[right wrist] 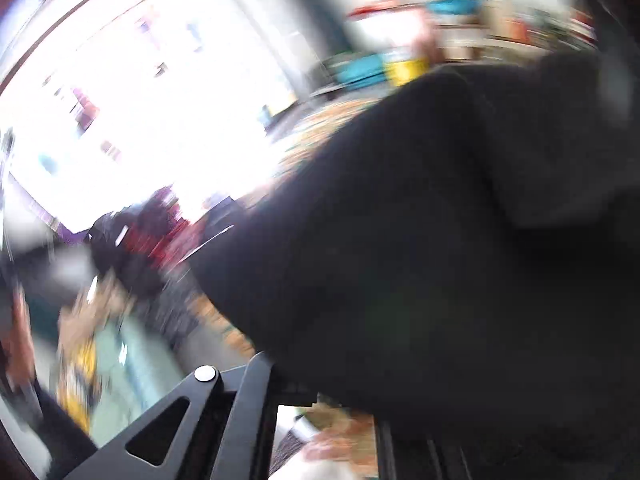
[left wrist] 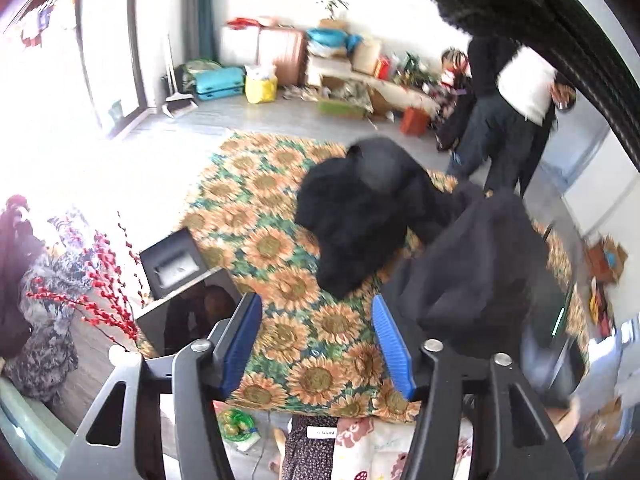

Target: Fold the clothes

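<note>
A sunflower-print cloth (left wrist: pixel 280 240) covers the work surface. On it lies a fluffy black garment (left wrist: pixel 360 216). Beside it on the right, a smoother black garment (left wrist: pixel 472 264) stands bunched up off the cloth. My left gripper (left wrist: pixel 316 300) hangs above the near part of the cloth, open, with nothing between its blue pads (left wrist: pixel 394 344). The right wrist view is badly blurred. There the black garment (right wrist: pixel 440 240) fills the frame and hides the fingertips of my right gripper (right wrist: pixel 320 364), which is shut on it. Only one black finger (right wrist: pixel 252 384) shows.
A person (left wrist: pixel 512 112) stands at the back right. A black box (left wrist: pixel 172 264) and red berry branches (left wrist: pixel 100 280) sit at the left edge. Boxes and bags (left wrist: pixel 340 72) line the far wall. Patterned clothes (left wrist: pixel 360 444) lie by the near edge.
</note>
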### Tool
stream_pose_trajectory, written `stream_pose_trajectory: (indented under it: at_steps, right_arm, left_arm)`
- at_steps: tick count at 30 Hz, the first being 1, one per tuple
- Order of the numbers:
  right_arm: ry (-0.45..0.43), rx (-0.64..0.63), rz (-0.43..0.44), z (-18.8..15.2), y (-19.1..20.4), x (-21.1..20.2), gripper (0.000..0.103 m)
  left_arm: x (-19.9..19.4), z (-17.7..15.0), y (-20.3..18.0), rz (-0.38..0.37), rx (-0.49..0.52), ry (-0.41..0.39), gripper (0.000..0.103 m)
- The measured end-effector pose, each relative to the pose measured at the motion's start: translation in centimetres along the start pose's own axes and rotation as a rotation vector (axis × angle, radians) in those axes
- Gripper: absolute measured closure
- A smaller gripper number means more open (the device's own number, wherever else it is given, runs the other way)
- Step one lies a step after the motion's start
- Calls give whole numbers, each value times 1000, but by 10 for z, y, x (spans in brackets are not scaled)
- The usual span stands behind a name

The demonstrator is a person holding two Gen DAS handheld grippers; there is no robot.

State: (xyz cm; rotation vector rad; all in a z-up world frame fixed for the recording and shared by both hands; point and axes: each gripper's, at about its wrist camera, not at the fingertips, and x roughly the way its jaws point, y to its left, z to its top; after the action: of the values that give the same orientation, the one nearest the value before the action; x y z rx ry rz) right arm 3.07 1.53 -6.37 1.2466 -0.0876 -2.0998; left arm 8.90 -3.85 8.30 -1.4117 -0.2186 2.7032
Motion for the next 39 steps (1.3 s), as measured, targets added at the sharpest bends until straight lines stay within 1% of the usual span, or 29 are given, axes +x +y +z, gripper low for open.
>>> stream_pose_trajectory:
  at_steps: [2,3,4,6,7,9,11,12,13,15,17,18,19,20,22,23,24,25,26,27,28,29,30,32,33,34,35,37,39]
  right_arm:
    - [61,-147,32,-13,34,10,91]
    - [80,-191,35,-19,43,11,87]
    - [81,-196,26,-24,41,6,70]
    - [65,-168,7,-31,26,-12,45]
    - [43,-131,-14,-35,11,-29,44]
    - [0,-54,-59,-38,-20,-66,41]
    - [-55,31,-104,-46,-54,-111,39]
    - [-86,71,-134,-51,-70,-135,35]
    - [-118,110,-171,-57,-87,-159,33]
    - [-154,200,-247,-65,-123,-189,29]
    - [-180,295,-323,-72,-160,-215,26]
    - [-193,343,-361,-76,-178,-227,26]
    - [-196,405,-388,-78,-200,-237,25]
    - [-189,468,-399,-81,-224,-241,25]
    - [-173,575,-405,-87,-266,-245,25]
    - [-165,611,-399,-87,-281,-243,25]
    - [-155,630,-392,-81,-289,-236,25]
    - [-143,650,-384,-74,-299,-226,24]
    - [-126,666,-380,-68,-307,-214,23]
    - [-101,680,-382,-65,-318,-199,22]
    - [-77,696,-384,-64,-329,-186,22]
    - [-56,714,-383,-64,-336,-177,22]
    - [-35,731,-382,-64,-342,-167,22]
    - [-2,755,-358,-61,-358,-145,22]
    - [18,759,-344,-58,-364,-133,23]
    - [43,757,-331,-55,-369,-121,24]
    - [63,745,-323,-51,-370,-112,25]
    - [95,704,-318,-44,-367,-96,25]
    - [126,684,-323,-37,-364,-82,27]
  left_arm:
    - [2,5,-1,9,-7,8,43]
    - [8,8,-9,8,14,31,43]
    - [14,10,-19,6,38,58,43]
    - [39,17,-44,-6,75,117,43]
    - [51,21,-57,-12,93,146,43]
    - [78,29,-89,-65,127,208,43]
    - [100,36,-117,-141,153,274,43]
    - [111,40,-131,-179,166,307,43]
    - [121,42,-147,-182,187,331,43]
    - [140,47,-178,-174,233,376,43]
    - [150,48,-201,-115,294,387,43]
    - [153,48,-211,-82,330,384,43]
    - [152,48,-220,-70,364,369,43]
    - [149,48,-229,-61,399,352,43]
    - [139,51,-241,-66,443,309,42]
    - [137,53,-245,-64,458,292,39]
    - [134,55,-250,-63,473,275,27]
    - [135,55,-255,-48,497,256,22]
    - [140,53,-260,-29,522,247,22]
    - [149,49,-263,-1,552,256,22]
    - [165,43,-265,37,578,289,22]
    - [179,41,-262,60,583,319,22]
    - [198,36,-257,76,567,354,22]
    - [221,34,-244,94,525,372,22]
    - [230,32,-235,93,494,365,32]
    - [239,29,-225,90,461,356,53]
    - [244,28,-216,81,436,371,62]
    - [244,29,-194,35,378,410,84]
    - [224,38,-159,34,302,370,90]
